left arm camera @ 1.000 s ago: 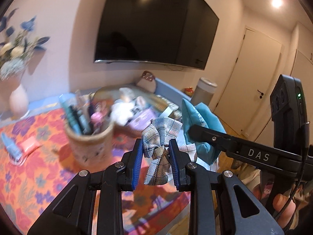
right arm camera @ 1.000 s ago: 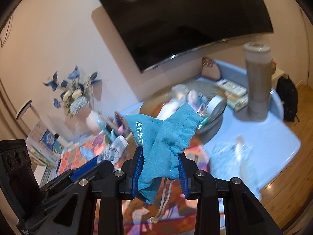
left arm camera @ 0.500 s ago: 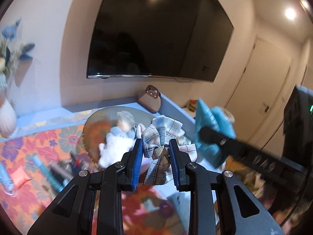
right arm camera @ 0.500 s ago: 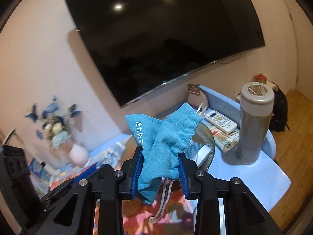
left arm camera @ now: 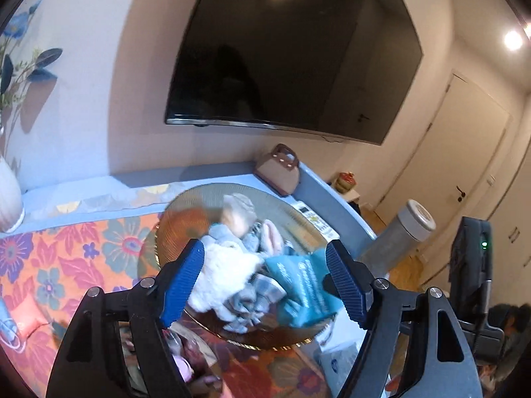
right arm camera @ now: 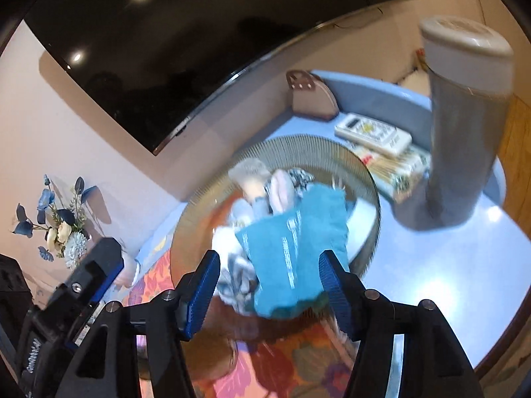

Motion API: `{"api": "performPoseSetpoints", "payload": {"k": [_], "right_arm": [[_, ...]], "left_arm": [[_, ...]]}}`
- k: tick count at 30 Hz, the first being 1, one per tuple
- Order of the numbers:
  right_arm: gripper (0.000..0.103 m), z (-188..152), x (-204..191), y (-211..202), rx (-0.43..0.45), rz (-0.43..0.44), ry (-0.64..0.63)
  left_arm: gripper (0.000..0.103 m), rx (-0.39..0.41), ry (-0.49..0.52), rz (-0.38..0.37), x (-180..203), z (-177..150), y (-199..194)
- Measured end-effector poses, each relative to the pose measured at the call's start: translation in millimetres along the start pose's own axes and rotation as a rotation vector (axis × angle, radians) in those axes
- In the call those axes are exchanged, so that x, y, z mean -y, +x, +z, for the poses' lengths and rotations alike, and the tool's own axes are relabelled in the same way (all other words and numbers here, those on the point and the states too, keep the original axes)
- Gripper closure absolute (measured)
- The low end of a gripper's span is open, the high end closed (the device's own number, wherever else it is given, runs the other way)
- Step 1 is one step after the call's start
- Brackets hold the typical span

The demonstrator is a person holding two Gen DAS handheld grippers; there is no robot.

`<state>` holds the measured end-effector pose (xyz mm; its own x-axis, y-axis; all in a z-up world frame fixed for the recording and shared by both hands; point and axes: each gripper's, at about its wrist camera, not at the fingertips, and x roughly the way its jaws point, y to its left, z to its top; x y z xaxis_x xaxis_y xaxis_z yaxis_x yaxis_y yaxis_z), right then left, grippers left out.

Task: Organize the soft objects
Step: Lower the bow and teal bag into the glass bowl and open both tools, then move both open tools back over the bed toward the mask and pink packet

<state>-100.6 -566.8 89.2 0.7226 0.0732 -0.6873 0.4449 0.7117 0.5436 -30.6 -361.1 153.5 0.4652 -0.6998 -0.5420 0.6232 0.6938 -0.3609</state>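
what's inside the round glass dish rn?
Glass dish holds the teal pouch, plaid bow, white plush and blurred soft toys; anything beneath the pile is covered.

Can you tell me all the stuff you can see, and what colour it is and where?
Pouch: 1, teal, in the bowl.
Bow: 1, grey plaid, in the bowl beside the pouch.
Soft toys: a blurry pile, white and grey, in the bowl.
Bowl: 1, ribbed glass, on the table.
Cloth: 1, orange floral, on the table.
Table: 1, pale blue.
Bottle: 1, grey with a white lid, right of the bowl.
Remote: 1, white, behind the bowl.
Handbag: 1, brown, by the wall.
TV: 1, black, on the wall.
Flowers: 1 bunch, blue and white, far left.
Left gripper: open, above the bowl.
Right gripper: open, above the bowl.
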Motion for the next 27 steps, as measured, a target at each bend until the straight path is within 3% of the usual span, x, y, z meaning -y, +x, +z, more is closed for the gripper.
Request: {"api": "performPoseSetpoints", "payload": {"k": [5, 12, 17, 27], "right_arm": [[0.042, -10, -10, -25, 0.041, -0.012, -0.031], [0.040, -32, -44, -80, 0.183, -0.124, -0.164], [0.018, -55, -47, -105, 0.210, -0.139, -0.182], [0.018, -104, -54, -104, 0.105, -0.195, -0.275]], "left_arm": [[0.029, 0.007, 0.051, -0.070, 17, -10, -25], [0.029, 0.059, 0.114, -0.140, 38, -22, -73], [0.029, 0.040, 0.095, -0.176, 36, -34, -98], [0.029, 0.026, 0.124, -0.061, 31, -84, -125]]}}
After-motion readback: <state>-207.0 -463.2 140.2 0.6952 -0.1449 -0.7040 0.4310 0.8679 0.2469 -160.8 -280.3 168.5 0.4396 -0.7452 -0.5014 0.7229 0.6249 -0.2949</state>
